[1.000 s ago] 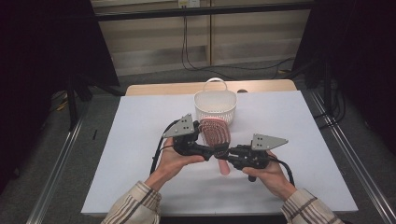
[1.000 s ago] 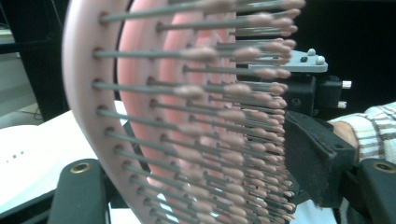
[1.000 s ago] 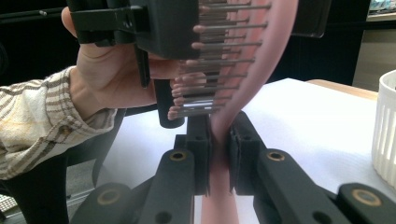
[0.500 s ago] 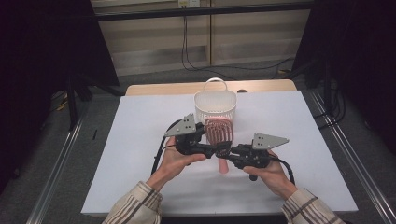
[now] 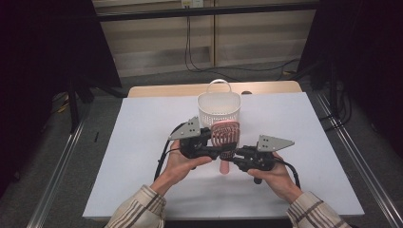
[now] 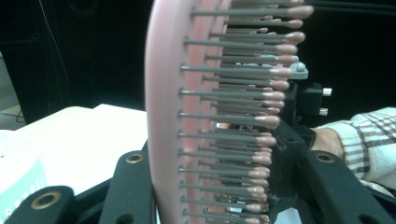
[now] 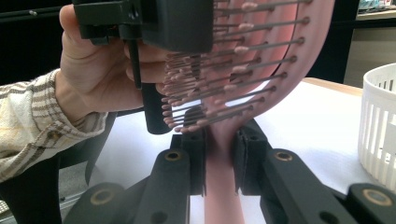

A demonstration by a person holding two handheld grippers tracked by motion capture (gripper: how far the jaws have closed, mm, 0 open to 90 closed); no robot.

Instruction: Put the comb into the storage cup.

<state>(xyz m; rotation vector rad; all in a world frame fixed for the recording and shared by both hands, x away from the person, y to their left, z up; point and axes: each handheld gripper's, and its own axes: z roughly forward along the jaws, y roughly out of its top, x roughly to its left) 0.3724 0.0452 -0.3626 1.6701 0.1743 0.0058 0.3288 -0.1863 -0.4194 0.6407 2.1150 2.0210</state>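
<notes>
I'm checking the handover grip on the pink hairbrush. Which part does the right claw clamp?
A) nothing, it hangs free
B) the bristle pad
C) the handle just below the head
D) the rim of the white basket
C: in the right gripper view the right claw pinches the narrow handle of the pink hairbrush just below its bristled head.

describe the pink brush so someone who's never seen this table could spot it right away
Start at the white table and find the white slotted basket near its far edge. Just in front of it, between the person's two hands, is the pink hairbrush, its handle clamped in the right hand-held gripper. It is the only pink thing there, with rows of thin grey bristles tipped in pink.
</notes>
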